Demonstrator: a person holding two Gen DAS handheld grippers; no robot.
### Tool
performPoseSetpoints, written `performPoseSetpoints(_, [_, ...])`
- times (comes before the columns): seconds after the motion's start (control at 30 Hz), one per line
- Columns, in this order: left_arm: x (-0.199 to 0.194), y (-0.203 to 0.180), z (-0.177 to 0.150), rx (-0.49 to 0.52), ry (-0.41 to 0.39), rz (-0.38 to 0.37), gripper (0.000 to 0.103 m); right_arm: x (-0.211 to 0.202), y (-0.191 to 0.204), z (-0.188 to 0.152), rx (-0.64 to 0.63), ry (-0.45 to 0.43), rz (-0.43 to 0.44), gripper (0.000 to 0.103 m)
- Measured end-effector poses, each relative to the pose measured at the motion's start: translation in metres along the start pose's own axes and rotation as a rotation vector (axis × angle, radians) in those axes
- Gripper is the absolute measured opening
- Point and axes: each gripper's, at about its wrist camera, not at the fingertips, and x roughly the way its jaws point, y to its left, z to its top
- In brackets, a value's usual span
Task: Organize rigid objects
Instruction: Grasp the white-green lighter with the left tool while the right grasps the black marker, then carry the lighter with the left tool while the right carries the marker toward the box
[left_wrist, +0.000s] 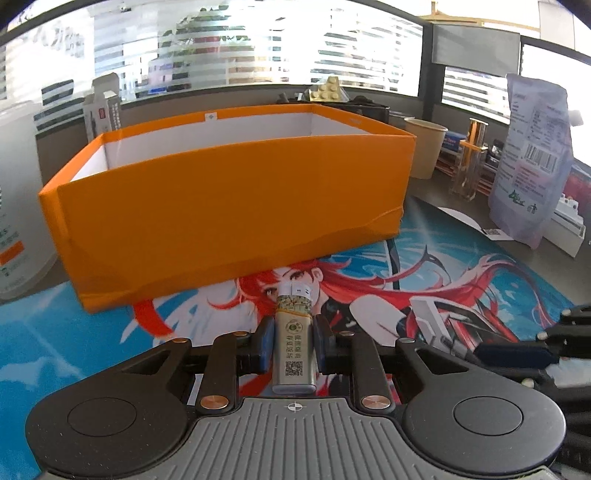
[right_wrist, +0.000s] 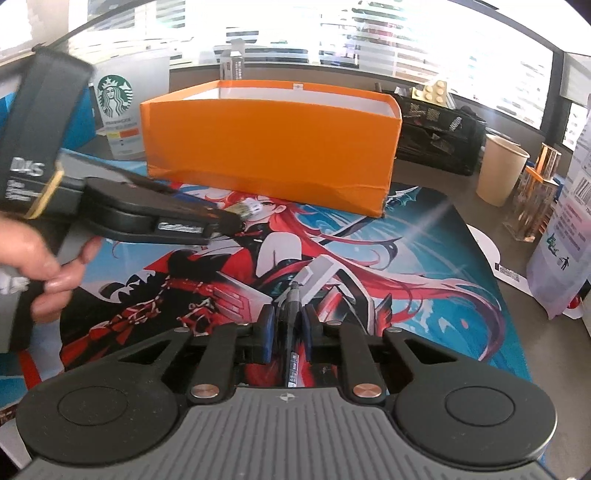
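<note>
A white Starbucks bag is seen at approx. 10 o'clock in the right wrist view, standing on the surface just left of the orange box. The orange box is open-topped, white inside, and is set at 12 o'clock in both views, its near edge resting on the anime desk mat. What lies inside the box cannot be told.

The left claw is pressed onto a lighter, which is pinched between the blue pads w/ its white cap pointing toward the box wall, near it but apart. In the right wrist view the same claw is seen from the side at 9 o'clock, held by a hand, w/ the lighter tip above the mat.

The right claw is closed on a black pen, held lengthwise between the pads, tip pointing to 12 o'clock over the mat, well short of the box.

Toward 2 o'clock a paper cup is seen beside the box's right end, then a clear bottle w/ gold cap, then a printed pouch at 3 o'clock. A black mesh organizer is set behind the cup.
</note>
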Motion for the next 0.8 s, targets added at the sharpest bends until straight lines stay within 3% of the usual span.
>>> performPoseSetpoints(0.37, [-0.032, -0.003, -0.023, -0.024, 0.009, 0.014, 0.020, -0.002, 0.014, 0.001, -0.010, 0.001, 0.024, 0.015])
performPoseSetpoints(0.53, [-0.047, 0.000, -0.027, -0.032, -0.020, 0.057, 0.020, -0.006, 0.020, 0.004, -0.017, -0.017, 0.010, 0.015])
performPoseSetpoints(0.8, [-0.070, -0.001, -0.029, -0.037, -0.067, 0.058, 0.020, -0.017, 0.026, 0.009, -0.009, -0.035, 0.008, 0.015])
